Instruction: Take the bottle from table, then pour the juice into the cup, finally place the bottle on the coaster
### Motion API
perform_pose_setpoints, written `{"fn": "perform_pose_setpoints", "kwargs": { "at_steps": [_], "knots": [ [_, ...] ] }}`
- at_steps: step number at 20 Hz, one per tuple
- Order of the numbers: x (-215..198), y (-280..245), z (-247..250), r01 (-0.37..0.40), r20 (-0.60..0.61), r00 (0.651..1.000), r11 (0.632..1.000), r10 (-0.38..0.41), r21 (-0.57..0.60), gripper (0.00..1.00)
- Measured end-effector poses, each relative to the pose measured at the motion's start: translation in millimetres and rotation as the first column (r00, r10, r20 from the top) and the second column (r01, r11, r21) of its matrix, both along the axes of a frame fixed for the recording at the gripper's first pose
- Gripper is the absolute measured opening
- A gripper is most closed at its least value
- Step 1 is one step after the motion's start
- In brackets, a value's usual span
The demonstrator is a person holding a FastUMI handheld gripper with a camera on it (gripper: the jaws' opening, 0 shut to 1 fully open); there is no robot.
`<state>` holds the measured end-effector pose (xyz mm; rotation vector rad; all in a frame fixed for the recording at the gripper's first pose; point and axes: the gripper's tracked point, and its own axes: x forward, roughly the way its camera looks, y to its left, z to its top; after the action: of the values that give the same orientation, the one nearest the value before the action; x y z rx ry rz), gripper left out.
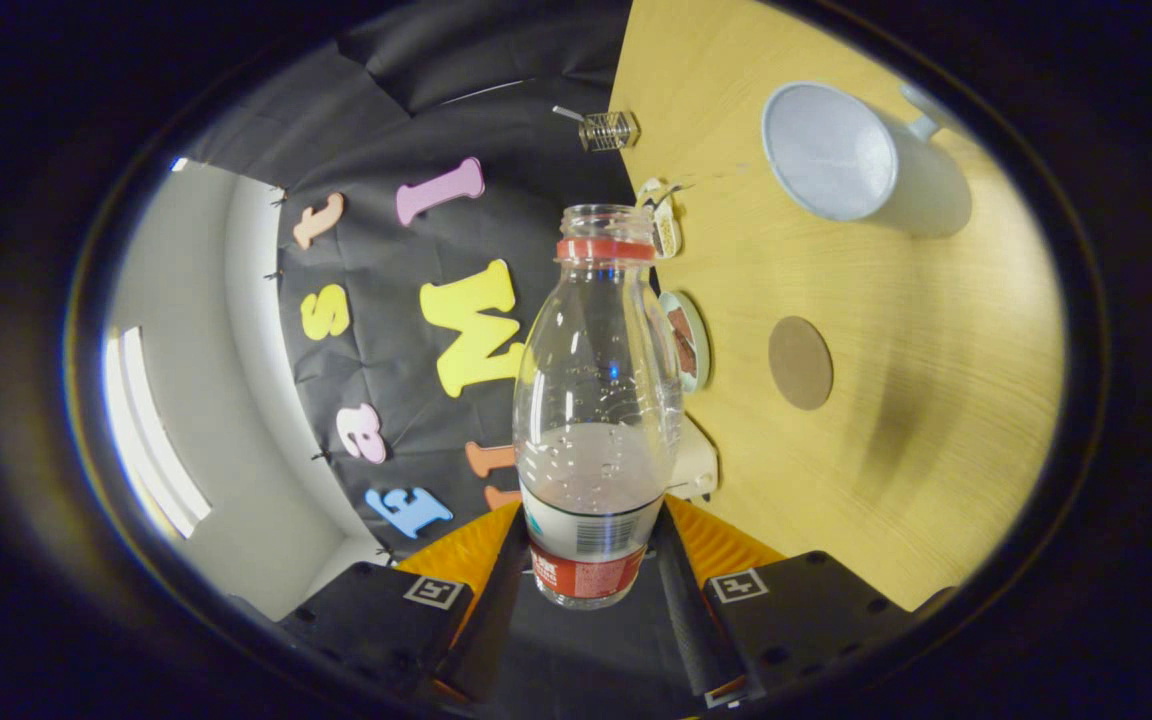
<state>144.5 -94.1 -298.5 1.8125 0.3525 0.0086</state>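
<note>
My gripper is shut on a clear plastic bottle, both fingers pressing its labelled lower part. The bottle has a red neck ring, no cap, and some pale liquid in its lower half. The view is rolled sideways, so the wooden table stands like a wall to the right of the bottle. On it, beyond the bottle's mouth and off to the right, sits a white cup with its opening toward me. A round brown coaster lies on the table beside the bottle's middle.
A small clear jar-like item stands at the table's far edge. Along that edge, right behind the bottle, are a small packet, a round tin and a white object. The booth's black cloth wall lies to the left.
</note>
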Motion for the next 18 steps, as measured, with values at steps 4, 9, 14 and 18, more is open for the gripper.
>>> {"fn": "perform_pose_setpoints", "kwargs": {
  "at_steps": [4,9,14,18],
  "knots": [
    [-0.8,0.7,-1.7,-0.001,-0.014,1.000,1.000,0.002,0.016,0.74],
    [0.4,-4.0,3.2,0.012,-0.015,1.000,1.000,-0.012,0.029,0.74],
    [2.9,-4.8,7.5,0.018,-0.016,1.000,0.999,-0.017,0.039,0.74],
    [2.5,-6.7,8.6,0.022,-0.014,1.000,0.999,-0.021,0.049,0.74]
  ]
}}
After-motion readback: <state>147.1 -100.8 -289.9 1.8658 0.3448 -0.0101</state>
